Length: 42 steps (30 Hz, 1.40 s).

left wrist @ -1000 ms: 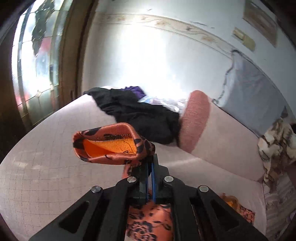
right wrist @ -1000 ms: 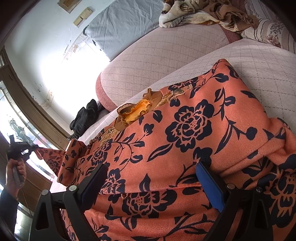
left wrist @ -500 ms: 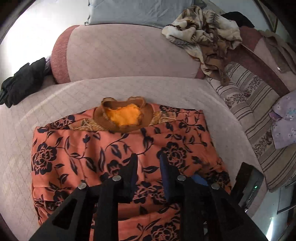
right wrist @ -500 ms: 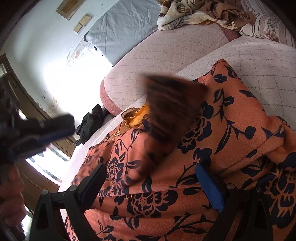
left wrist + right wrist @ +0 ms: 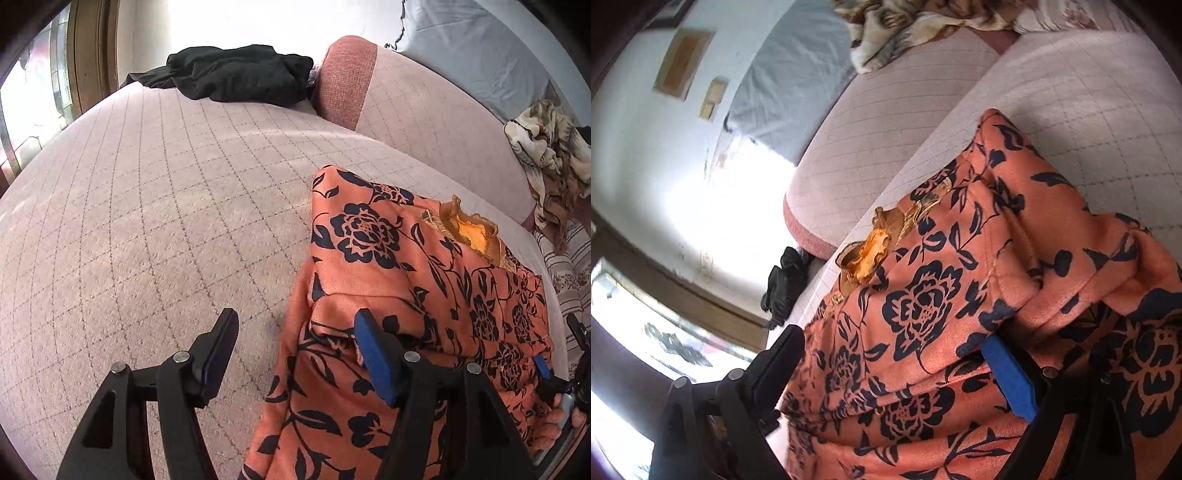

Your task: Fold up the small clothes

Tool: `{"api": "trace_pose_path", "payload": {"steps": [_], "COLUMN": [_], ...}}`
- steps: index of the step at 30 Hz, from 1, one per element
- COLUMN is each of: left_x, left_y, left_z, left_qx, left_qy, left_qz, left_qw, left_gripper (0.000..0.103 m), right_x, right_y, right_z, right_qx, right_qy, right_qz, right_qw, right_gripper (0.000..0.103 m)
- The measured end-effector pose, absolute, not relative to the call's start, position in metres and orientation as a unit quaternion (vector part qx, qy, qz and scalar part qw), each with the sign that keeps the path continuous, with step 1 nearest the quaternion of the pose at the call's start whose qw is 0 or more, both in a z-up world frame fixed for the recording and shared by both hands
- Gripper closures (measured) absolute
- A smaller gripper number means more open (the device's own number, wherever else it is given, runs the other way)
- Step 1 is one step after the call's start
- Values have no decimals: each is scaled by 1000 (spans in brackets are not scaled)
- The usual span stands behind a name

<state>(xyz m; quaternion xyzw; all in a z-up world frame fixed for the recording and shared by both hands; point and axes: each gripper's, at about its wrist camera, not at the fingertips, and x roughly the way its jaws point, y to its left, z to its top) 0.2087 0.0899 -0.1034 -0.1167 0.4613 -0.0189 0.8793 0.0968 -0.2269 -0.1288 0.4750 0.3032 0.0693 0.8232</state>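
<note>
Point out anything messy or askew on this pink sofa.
The orange floral garment lies half folded, one flap doubled unevenly at its near corner. A black garment sits crumpled at the pink quilted sofa's far end, and a patterned cloth is heaped against the backrest.

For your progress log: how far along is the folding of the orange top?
Done: one sleeve lies folded over the orange top on the sofa. In hand: the left gripper, jaws just opening, has nothing clamped at the top's edge; the right gripper straddles the hem, open. Left: the remaining folds, and the black clothes.
</note>
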Motion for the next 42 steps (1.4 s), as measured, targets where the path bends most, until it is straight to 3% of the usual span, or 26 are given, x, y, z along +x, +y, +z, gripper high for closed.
{"api": "trace_pose_path", "payload": {"steps": [2,3,4,5,7,10,12,13,14,15,17,19,20,25,26,28,32,38,40,41,42], "left_x": [212,215,218,223,228,224,221,220,220,222,230,247,253,240,240,241,226,139,112,101,91], "left_y": [89,88,86,84,83,86,88,87,84,78,63,49,48,53,54,54,70,110,118,121,124], "left_z": [-104,-105,-108,-113,-123,-122,-109,-101,-94,-88,-88,-114,-133,-133,-133,-130,-108,-79,-85,-91,-95], "left_qx": [-123,-122,-117,-110,-102,-100,-114,-119,-117,-112,-79,-33,-22,-25,-26,-31,-52,-109,-121,-118,-115], "left_qy": [457,458,465,475,493,491,471,462,456,450,447,490,520,491,492,499,505,464,473,486,499], "left_qz": [-27,-31,-32,-32,-26,-25,-24,-27,-34,-44,-44,-23,-15,-13,-13,-11,-14,-10,-8,-8,-1], "left_qw": [880,880,877,873,864,865,874,879,882,885,890,871,854,871,870,866,862,879,873,866,859], "left_gripper": [37,37,37,37,37,37,37,37,37,37,34,33,30,25,25,24,25,25,25,25,25], "right_x": [102,108,115,120,122,108,107,115,119,110,97,87,80,57,63,89,121,74,70,72,65], "right_y": [-239,-242,-245,-248,-249,-229,-219,-217,-220,-228,-238,-244,-247,-255,-251,-243,-259,-250,-249,-255,-261], "right_z": [-128,-128,-128,-129,-113,-58,-70,-95,-123,-131,-122,-113,-107,-55,-49,-53,-122,-78,-99,-121,-128], "right_qx": [524,529,526,522,493,360,289,266,279,313,336,345,342,328,326,344,387,369,360,361,367], "right_qy": [300,311,328,345,348,308,345,400,453,433,412,408,405,340,337,348,409,348,383,424,417], "right_qz": [58,45,32,14,-6,-19,-54,-60,-52,-38,-33,-44,-53,-35,-14,58,10,43,27,5,4], "right_qw": [795,788,784,780,797,880,891,875,845,844,846,844,846,881,883,870,826,860,850,831,831], "right_gripper": [12,46,92,98,98,98,94,93,91,92,91,80,80,75,69,10,17,16,13,17,28]}}
